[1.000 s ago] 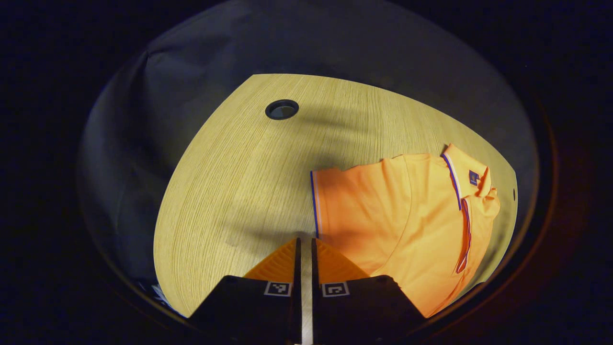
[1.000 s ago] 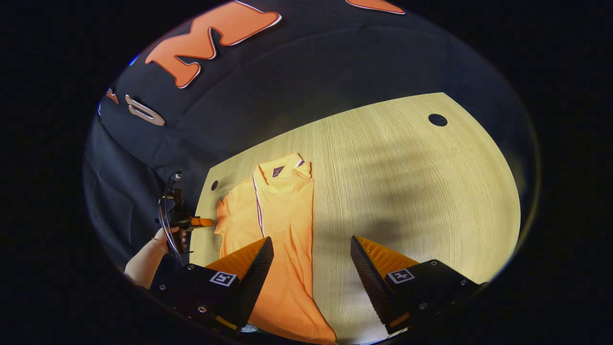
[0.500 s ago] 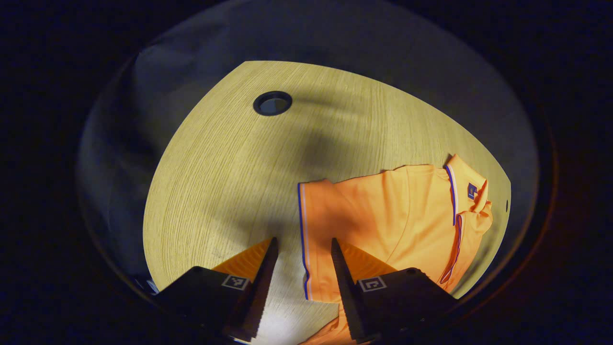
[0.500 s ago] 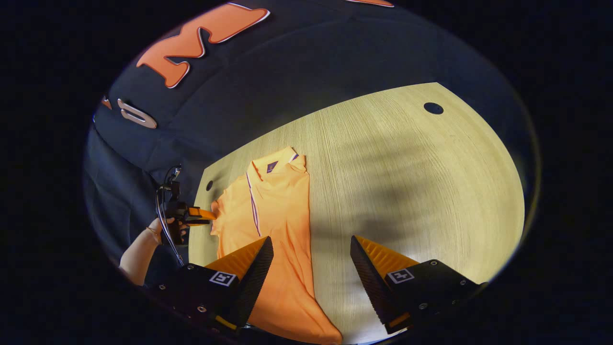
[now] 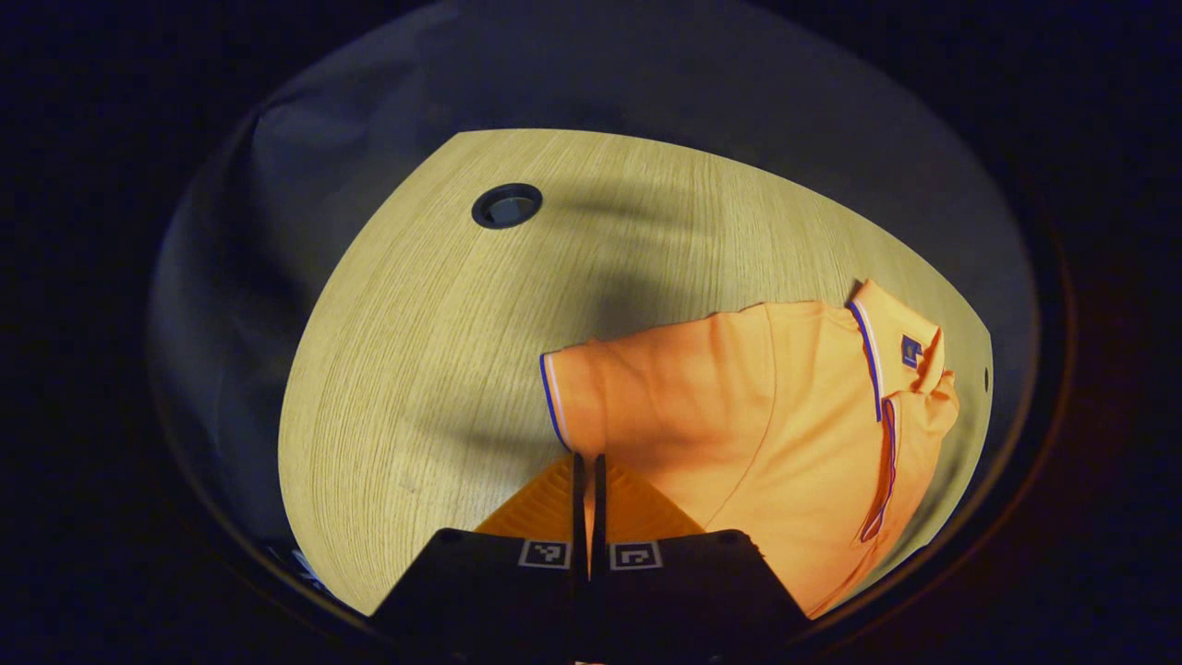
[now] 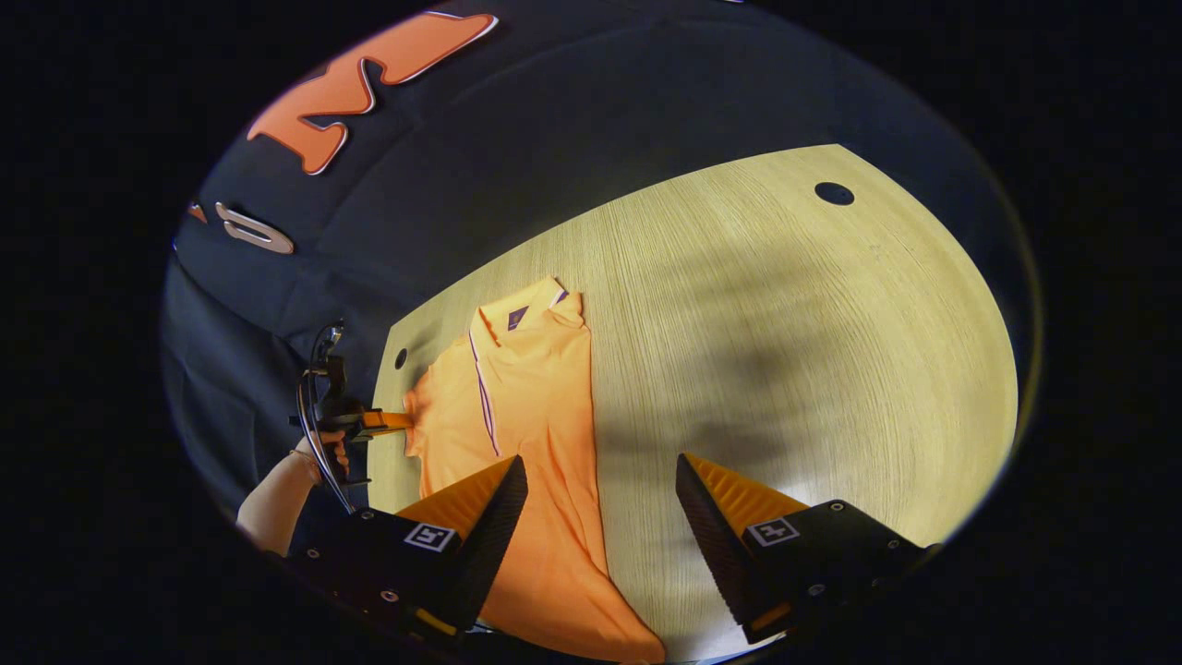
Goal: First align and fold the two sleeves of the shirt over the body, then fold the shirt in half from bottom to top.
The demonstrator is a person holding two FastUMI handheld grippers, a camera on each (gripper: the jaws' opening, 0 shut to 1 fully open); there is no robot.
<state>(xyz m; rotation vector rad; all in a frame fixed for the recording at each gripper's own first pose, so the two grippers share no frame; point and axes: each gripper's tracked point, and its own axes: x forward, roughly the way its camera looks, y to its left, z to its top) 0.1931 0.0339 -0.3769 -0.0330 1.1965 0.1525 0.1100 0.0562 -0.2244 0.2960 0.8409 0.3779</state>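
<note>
**— What's changed?**
Half a second back the left gripper [image 5: 585,462] stood with its jaws parted astride the striped cuff; now they are clenched together at the cuff's lower corner, and the left sleeve [image 5: 646,388] has bunched into a rounded hump. In the right gripper view that same gripper [image 6: 388,422], carried by a hand [image 6: 334,453], meets the cloth at the near-left edge of the tabletop [image 6: 785,351].

**— And the other one?**
The right gripper [image 6: 600,485] hovers with jaws released, well apart, over the lower body of the orange polo shirt [image 6: 531,416]. The shirt lies along the left side of the tabletop, collar [image 6: 526,314] toward the far edge, its right side already straight.

**— What could go wrong?**
The bite looks thin, right at the hem. If it holds only one layer, or just the trim, the sleeve may slip free partway through the fold. Dragging rather than lifting could tow the whole shirt, since nothing pins the body. The hump might also crease in crooked, leaving the two sleeves unaligned.
</note>
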